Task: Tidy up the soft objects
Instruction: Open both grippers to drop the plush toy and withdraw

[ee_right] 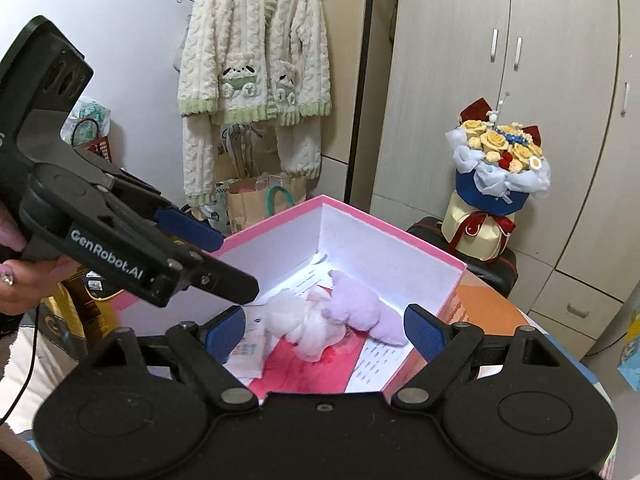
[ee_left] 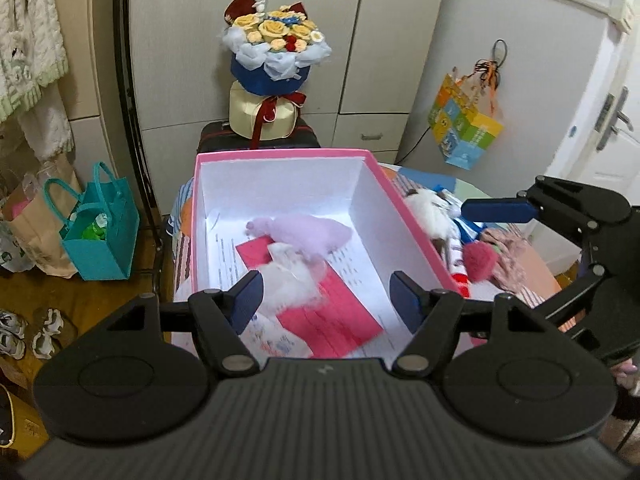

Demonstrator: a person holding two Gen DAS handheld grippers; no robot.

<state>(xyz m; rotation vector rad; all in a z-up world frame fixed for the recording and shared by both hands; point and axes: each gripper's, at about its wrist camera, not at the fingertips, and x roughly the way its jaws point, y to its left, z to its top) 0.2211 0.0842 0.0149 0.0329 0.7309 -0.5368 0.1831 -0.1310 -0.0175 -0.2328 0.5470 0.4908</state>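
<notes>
So, left wrist view first: the left gripper [ee_left: 326, 294] hangs over the near end of the pink cardboard box with white inside walls [ee_left: 280, 155], its blue-padded jaws spread apart with nothing between them. Down in the box, a fluffy lilac plush toy [ee_left: 308, 232] lies touching a fluffy white plush toy [ee_left: 292, 280], both on top of a red paper sheet [ee_left: 340, 316] and some printed pages. Off to the right, outside the box, sits a dark pink pompom [ee_left: 480, 260] among more soft stuff that's too blurry to sort out. The right gripper [ee_left: 496, 210] pokes in from that edge.

Right wrist view: the right gripper [ee_right: 324, 330] is also spread wide and empty, over the box [ee_right: 394, 232]. Same lilac plush [ee_right: 360, 306] and white plush [ee_right: 304, 324], side by side and touching. The left gripper [ee_right: 232, 262] comes in from the left, held by a hand [ee_right: 24, 284], jaws apart, clamping nothing. A bouquet of yellow roses in blue wrap [ee_right: 498, 160] stands behind.
</notes>
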